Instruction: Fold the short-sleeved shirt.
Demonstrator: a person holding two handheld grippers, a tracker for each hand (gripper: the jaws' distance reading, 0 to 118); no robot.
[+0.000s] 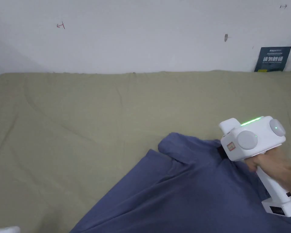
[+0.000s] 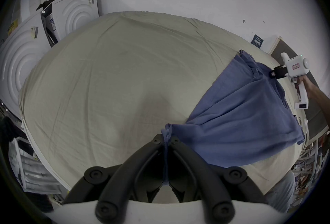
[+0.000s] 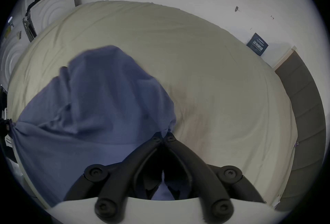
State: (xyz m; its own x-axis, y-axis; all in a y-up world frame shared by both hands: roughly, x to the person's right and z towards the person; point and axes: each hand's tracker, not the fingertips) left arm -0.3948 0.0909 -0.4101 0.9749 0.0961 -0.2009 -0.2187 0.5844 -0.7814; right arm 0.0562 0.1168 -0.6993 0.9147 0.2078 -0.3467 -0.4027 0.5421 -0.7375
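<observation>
Two white handheld grippers with black jaws: left gripper [image 2: 166, 138] clamped on bunched edge of one blue cotton short-sleeved shirt [image 2: 237, 111]; right gripper [image 3: 163, 136] clamped on opposite edge. Shirt stretched between them above olive-beige bedsheet [image 1: 81, 127]. White wall [image 1: 142, 33] behind; one dark blue placard [image 1: 272, 59], writing illegible.
</observation>
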